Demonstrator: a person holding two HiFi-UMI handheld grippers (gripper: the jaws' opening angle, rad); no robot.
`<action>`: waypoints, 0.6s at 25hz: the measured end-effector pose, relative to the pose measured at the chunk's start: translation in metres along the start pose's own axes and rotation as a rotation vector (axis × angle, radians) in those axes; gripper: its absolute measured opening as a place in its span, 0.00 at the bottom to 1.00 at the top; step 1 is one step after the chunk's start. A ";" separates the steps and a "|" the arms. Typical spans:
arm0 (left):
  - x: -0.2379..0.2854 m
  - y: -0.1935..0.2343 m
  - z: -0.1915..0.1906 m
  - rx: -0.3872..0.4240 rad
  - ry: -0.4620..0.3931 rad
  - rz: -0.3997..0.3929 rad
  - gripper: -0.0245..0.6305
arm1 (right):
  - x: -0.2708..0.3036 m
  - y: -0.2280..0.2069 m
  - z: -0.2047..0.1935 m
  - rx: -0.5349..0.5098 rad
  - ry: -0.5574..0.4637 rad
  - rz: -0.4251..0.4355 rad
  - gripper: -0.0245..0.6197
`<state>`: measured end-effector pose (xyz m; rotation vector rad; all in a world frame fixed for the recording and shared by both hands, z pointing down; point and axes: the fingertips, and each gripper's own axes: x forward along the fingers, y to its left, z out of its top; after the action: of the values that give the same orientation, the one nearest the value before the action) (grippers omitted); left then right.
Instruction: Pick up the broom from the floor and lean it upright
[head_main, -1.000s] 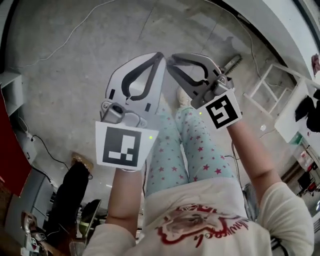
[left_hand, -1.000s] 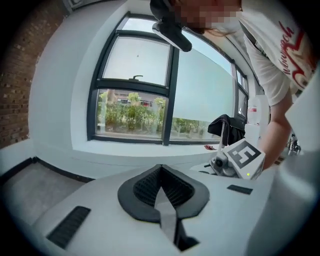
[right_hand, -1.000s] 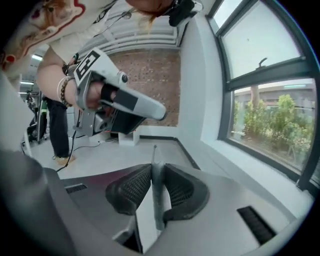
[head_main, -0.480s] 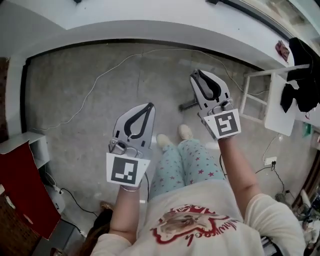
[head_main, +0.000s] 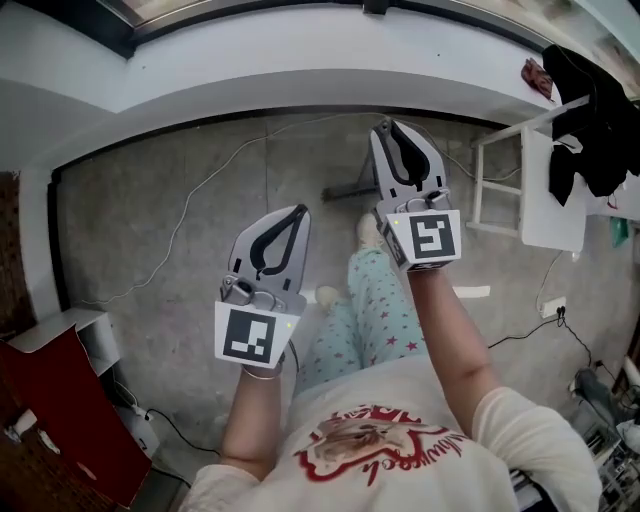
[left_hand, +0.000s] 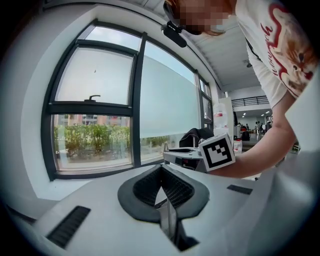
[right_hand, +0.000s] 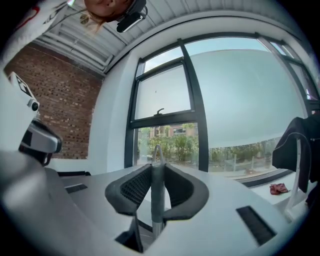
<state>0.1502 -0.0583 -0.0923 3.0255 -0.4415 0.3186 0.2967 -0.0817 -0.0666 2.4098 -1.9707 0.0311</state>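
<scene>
The right gripper (head_main: 389, 130) clamps the broom handle (right_hand: 153, 200) upright, facing the wall (head_main: 300, 70) at frame top; the left gripper (head_main: 298, 213), lower left, is closed and empty.

— What's underfoot?
— Bare grey concrete floor (head_main: 150, 230). A thin white cable (head_main: 210, 175) trails across it from 9 to 11 o'clock.
— And on the right?
— A white frame stand (head_main: 497, 190) at 2 o'clock and a white socket block (head_main: 550, 306) at 3. A red cabinet (head_main: 50, 400) stands at 8. The dark head of the broom (head_main: 345, 190) is at 12.
</scene>
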 end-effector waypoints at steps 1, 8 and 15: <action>0.009 -0.003 0.000 0.005 0.005 -0.008 0.06 | 0.004 -0.009 0.000 0.011 -0.001 -0.014 0.19; 0.097 0.011 0.005 -0.003 0.015 -0.002 0.06 | 0.067 -0.073 0.004 0.048 -0.027 -0.055 0.19; 0.204 0.039 0.036 0.028 0.013 0.004 0.06 | 0.131 -0.130 0.010 0.101 -0.021 -0.035 0.19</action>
<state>0.3375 -0.1549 -0.0821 3.0485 -0.4461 0.3475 0.4499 -0.1843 -0.0731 2.5154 -1.9818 0.1072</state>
